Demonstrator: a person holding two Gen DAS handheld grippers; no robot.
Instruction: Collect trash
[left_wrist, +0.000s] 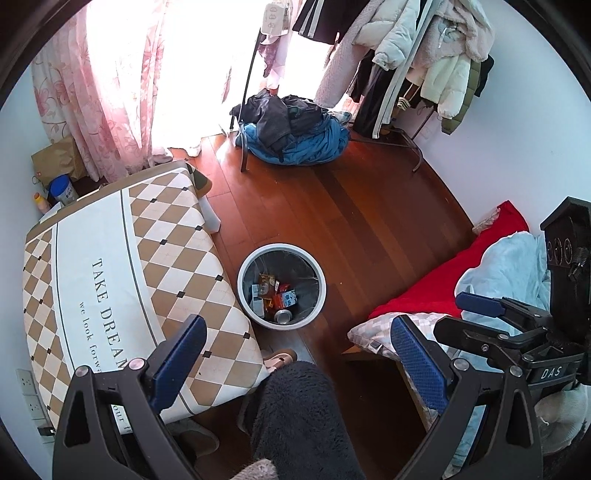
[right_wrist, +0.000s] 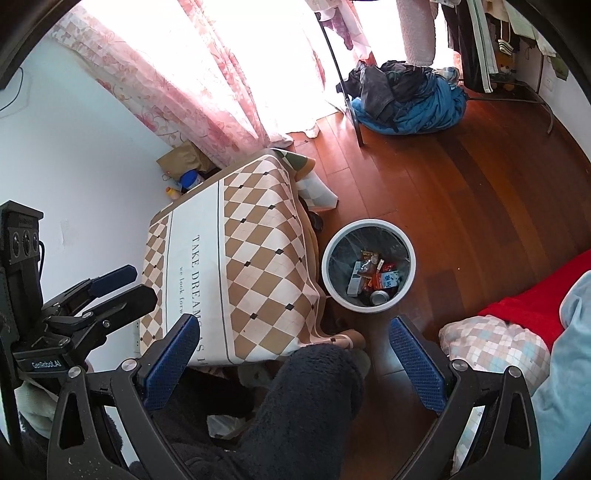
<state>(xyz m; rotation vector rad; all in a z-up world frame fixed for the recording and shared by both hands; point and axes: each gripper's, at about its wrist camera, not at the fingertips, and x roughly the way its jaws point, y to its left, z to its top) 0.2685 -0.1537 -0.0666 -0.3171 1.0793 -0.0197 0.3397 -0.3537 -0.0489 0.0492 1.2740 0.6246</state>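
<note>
Item: white trash bin (left_wrist: 281, 322) on wooden floor (left_wrist: 362, 206), centre of frame, just beside the desk (left_wrist: 110, 258) with its diamond-pattern cloth
Contents: cartons, wrappers (left_wrist: 271, 286) and one can (left_wrist: 283, 316) at the bin's bottom. Left gripper (left_wrist: 295, 356), lower frame: blue pads spread wide, nothing between. Right gripper (right_wrist: 295, 356), lower frame: likewise spread, empty. Clothes pile (left_wrist: 295, 136) upper centre; red blanket (left_wrist: 454, 273) at right edge
</note>
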